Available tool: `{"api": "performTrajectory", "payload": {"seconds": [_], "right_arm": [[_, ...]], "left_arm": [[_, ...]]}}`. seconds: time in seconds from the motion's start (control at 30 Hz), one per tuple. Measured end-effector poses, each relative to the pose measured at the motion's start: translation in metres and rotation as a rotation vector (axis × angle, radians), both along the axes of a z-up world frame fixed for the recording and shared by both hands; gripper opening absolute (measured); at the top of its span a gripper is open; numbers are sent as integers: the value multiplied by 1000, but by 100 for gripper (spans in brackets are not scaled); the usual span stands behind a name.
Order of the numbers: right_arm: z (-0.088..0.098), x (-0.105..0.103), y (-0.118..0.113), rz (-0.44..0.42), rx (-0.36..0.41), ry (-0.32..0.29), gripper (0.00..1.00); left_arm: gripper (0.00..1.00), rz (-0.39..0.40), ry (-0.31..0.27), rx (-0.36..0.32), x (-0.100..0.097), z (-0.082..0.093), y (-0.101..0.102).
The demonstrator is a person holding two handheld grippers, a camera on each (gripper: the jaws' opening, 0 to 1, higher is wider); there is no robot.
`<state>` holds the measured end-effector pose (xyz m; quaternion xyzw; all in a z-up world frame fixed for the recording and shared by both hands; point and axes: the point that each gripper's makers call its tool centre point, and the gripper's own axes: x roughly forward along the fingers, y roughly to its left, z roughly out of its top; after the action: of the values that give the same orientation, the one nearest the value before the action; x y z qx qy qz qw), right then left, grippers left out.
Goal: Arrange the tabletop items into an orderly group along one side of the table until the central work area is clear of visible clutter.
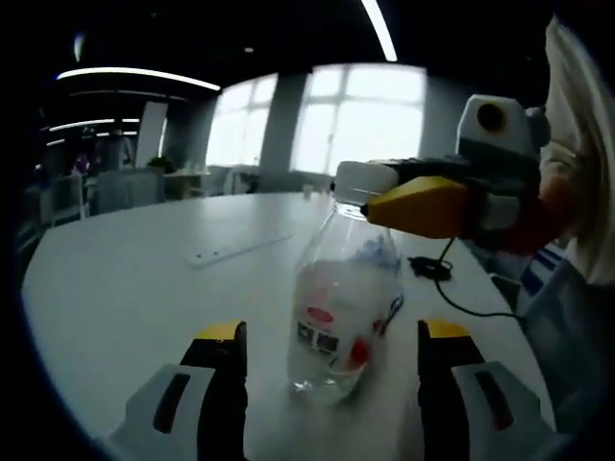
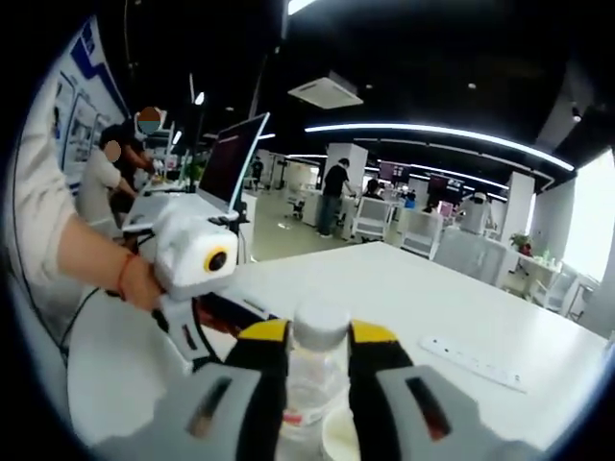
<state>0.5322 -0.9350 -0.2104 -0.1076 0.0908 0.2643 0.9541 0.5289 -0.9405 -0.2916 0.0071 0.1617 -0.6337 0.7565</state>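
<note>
A clear plastic bottle (image 1: pixel 341 307) with a white cap (image 1: pixel 363 181) and a red and white label stands slightly tilted on the white table (image 1: pixel 125 288). My left gripper (image 1: pixel 332 336) is open, with one yellow-tipped jaw on each side of the bottle's lower body and a gap on both sides. My right gripper (image 1: pixel 380 195) comes in from the right and is shut at the bottle's neck, just under the cap. In the right gripper view its jaws (image 2: pixel 322 338) close around the bottle (image 2: pixel 312 384) below the cap (image 2: pixel 322 325). The left gripper (image 2: pixel 197 322) sits at the left, held by a hand (image 2: pixel 135 280).
A white power strip (image 1: pixel 235 250) (image 2: pixel 476 363) lies flat farther out on the table. A black cable (image 1: pixel 437 274) runs along the right edge. A round white rim (image 2: pixel 341 432) shows beside the bottle. An open laptop (image 2: pixel 231 158), desks and people stand beyond the table.
</note>
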Motion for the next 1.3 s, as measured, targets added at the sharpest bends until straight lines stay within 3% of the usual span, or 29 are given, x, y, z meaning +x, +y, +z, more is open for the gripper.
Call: {"api": "performTrajectory", "payload": {"seconds": [0.33, 0.8, 1.3], "right_arm": [[9, 0, 6, 22, 25, -27, 29], [14, -3, 1, 29, 35, -9, 39], [28, -14, -10, 46, 59, -7, 58]], "left_arm": [[68, 4, -5, 1, -3, 5, 2], [69, 23, 0, 6, -5, 11, 9], [69, 42, -14, 23, -11, 26, 17]]}}
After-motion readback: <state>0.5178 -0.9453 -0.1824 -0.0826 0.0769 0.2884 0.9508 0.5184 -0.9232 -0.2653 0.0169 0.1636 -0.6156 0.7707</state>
